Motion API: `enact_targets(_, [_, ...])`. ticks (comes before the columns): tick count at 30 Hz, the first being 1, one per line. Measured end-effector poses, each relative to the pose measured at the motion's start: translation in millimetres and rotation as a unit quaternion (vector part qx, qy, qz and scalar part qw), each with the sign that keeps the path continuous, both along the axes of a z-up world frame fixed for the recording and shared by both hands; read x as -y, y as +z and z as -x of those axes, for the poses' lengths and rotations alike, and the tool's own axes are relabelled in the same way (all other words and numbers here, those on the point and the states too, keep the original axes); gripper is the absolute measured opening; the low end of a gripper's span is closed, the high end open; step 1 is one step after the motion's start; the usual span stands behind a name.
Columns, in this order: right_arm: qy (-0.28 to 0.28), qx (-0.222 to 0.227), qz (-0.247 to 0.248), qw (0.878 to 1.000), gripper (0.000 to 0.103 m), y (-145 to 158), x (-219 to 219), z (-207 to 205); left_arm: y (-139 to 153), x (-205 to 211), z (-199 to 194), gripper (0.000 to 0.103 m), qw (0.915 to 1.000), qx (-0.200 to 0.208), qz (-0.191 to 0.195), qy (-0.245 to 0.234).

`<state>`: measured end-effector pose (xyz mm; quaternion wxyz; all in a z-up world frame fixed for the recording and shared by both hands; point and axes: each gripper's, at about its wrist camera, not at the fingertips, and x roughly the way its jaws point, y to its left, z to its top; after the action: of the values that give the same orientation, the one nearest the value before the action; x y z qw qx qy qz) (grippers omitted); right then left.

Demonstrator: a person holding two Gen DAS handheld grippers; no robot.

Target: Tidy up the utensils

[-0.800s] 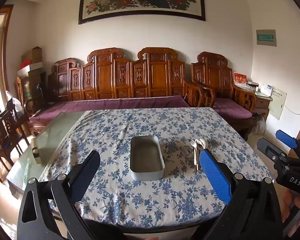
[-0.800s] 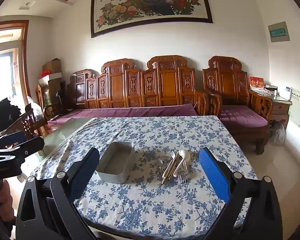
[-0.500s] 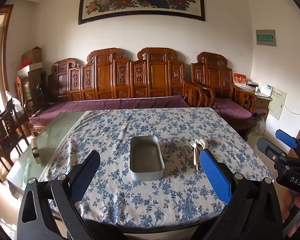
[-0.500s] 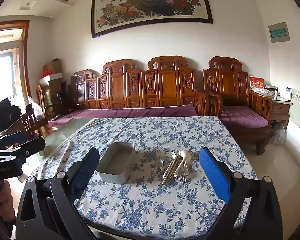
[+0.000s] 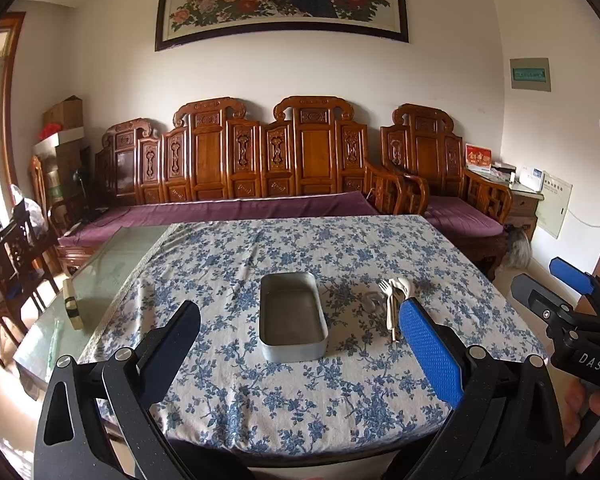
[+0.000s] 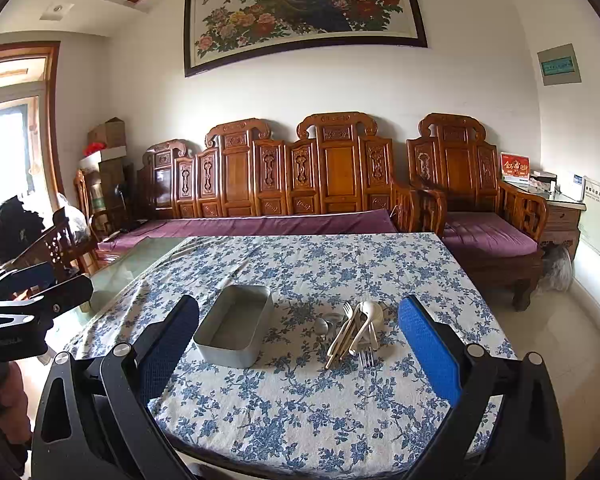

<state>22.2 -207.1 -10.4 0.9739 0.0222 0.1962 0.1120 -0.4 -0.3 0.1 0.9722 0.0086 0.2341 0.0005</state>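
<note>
Empty metal tin (image 5: 293,316), utensils (image 6: 356,330) beside

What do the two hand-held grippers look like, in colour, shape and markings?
Both the left gripper and the right gripper have matte black frames with silver screws, and long flat fingers faced with textured blue pads. The right gripper's body bears white letters "DAS".

On the worktop (image 5: 340,400) the tin (image 5: 292,320) lies left of the utensils (image 6: 354,330), near but apart. Behind the worktop stands a bench (image 5: 260,168), a chair (image 6: 472,200) to its right, a picture (image 6: 304,12) above.
</note>
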Motion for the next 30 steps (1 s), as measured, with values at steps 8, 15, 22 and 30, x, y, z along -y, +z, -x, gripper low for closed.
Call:
enact_targets(8, [0.000,0.000,0.000,1.000,0.100,-1.0,1.2,-0.3,-1.3,-0.8,-3.7,0.097,1.0000,0.000,-0.002,0.000])
enact_targets(15, [0.000,-0.001,0.000,1.000,0.100,0.2,-0.6,1.2,2.8,2.9,2.2,0.097,1.0000,0.002,-0.004,0.001])
enact_targets(22, [0.000,-0.001,0.000,1.000,0.100,-1.1,0.1,-0.8,0.3,0.8,-3.3,0.097,1.0000,-0.001,-0.004,0.003])
enact_targets(30, [0.000,-0.001,0.001,1.000,0.100,-0.2,0.2,0.0,-0.8,1.7,-3.0,0.097,1.0000,-0.001,-0.006,0.003])
